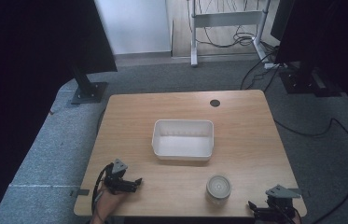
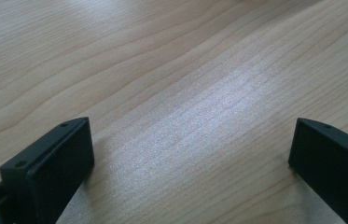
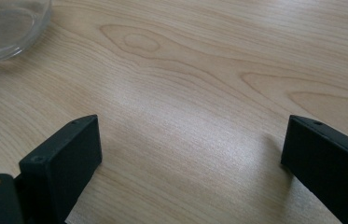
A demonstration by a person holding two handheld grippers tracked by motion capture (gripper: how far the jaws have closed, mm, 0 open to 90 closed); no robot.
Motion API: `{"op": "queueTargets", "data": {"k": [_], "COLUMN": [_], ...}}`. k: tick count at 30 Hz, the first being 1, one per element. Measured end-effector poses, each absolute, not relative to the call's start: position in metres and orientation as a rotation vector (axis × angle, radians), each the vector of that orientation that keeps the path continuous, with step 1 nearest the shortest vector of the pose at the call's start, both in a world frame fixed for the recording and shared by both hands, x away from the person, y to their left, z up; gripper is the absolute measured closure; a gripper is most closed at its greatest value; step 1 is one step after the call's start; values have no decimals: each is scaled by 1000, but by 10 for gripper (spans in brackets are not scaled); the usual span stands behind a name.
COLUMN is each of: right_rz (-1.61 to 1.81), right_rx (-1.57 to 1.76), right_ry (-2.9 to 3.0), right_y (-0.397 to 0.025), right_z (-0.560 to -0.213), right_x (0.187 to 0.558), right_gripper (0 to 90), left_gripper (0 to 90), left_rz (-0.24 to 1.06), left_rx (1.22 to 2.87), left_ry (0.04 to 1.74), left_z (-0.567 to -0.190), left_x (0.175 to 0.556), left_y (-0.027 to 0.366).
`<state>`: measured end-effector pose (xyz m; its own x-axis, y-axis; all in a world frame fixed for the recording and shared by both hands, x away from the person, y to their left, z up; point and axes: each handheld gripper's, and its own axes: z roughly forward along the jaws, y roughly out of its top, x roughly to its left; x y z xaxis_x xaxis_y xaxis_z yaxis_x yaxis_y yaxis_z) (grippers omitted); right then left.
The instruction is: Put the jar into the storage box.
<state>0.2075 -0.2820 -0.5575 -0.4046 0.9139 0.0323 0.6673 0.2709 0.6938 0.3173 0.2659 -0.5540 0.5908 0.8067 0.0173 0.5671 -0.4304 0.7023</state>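
Observation:
A white rectangular tub point(image 1: 163, 142) stands empty in the middle of the wooden table point(image 1: 241, 135). A round clear glass jar point(image 1: 218, 188) sits near the front edge, and its curved glass jar base point(image 3: 3, 23) shows at the top left of the right gripper view. My left gripper point(image 1: 135, 183) rests low at the front left corner, held by a hand, and the left gripper point(image 2: 189, 140) is open over bare wood. My right gripper point(image 1: 254, 206) lies at the front right, just right of the jar, and the right gripper point(image 3: 191, 135) is open with nothing between its jaws.
A dark round cable hole point(image 1: 215, 103) sits near the table's far edge. Grey carpet surrounds the table, with black stands point(image 1: 87, 88) at the back left and back right, cables point(image 1: 344, 135) on the floor at right, and a white desk frame point(image 1: 227, 18) beyond.

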Motion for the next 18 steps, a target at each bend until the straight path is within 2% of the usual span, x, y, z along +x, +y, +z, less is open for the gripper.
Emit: {"op": "queueTargets", "data": {"k": [18], "right_rz": [873], "right_rx": [1427], "right_ry": [2185], "right_y": [-280], "right_z": [-559], "right_x": [208], "right_gripper": [0], "left_gripper": [0], "left_rz": [467], "left_rx": [2157], "left_ry": [1084], "left_z": [-554], "left_x": [317], "left_y": [266]}}
